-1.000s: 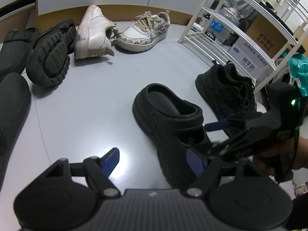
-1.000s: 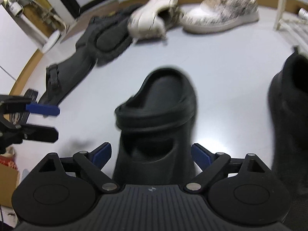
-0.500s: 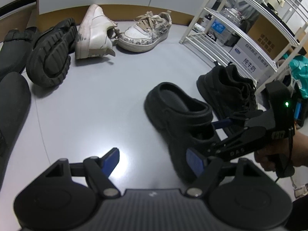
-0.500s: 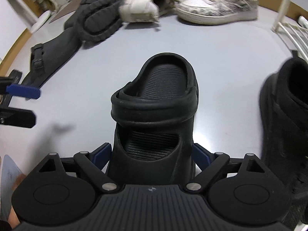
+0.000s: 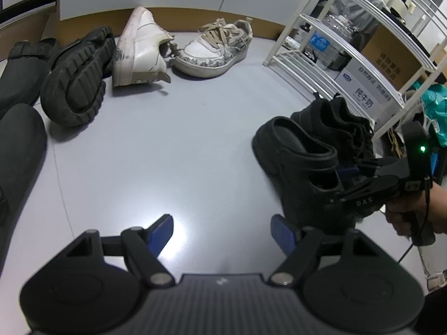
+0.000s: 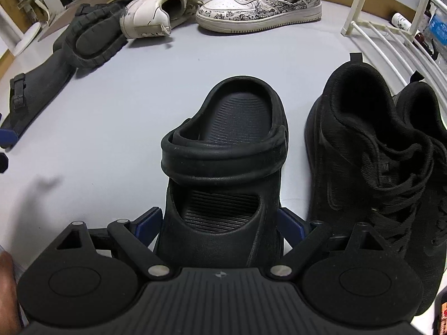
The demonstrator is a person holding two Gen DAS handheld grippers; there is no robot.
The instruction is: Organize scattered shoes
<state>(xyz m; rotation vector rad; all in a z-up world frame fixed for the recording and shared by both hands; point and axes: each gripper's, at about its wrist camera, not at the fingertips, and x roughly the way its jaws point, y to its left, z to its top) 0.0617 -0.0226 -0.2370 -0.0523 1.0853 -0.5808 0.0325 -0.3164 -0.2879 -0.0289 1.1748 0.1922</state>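
Right fingers: blue pads of the right gripper (image 6: pixel 219 227) sit on either side of the toe of the black clog (image 6: pixel 223 173); they look pressed to its sides, though the clog's bulk hides the contact, so a firm pinch is likely rather than certain.
Left fingers: left gripper (image 5: pixel 222 231) spread wide, nothing between the blue pads, only bare grey floor (image 5: pixel 167 145) under them.
Black clog: smooth moulded foam, ribbed footbed, thick rounded strap folded across the instep; standing upright just beside the black sneakers.
Black sneakers: two (image 6: pixel 371 150), knit fabric, black laces, heel pull-tabs, side by side in front of the white rack (image 5: pixel 349 55).
Second black clog: one (image 5: pixel 78 78), tipped on its side, chunky lugged sole facing the camera.
White sneaker: one (image 5: pixel 139 53), scuffed smooth leather, lying on its side against that clog.
Patterned sneaker: one (image 5: pixel 215 50), white toe, grey printed panels, beige laces, upright.
Dark slides: two at the left edge (image 5: pixel 19 67), matte, one with a buckled strap.
White rack: thin metal bars, tiered shelves, boxes and bottles on them.
Hand: a person's hand (image 5: pixel 410 215) grips the right gripper's handle.
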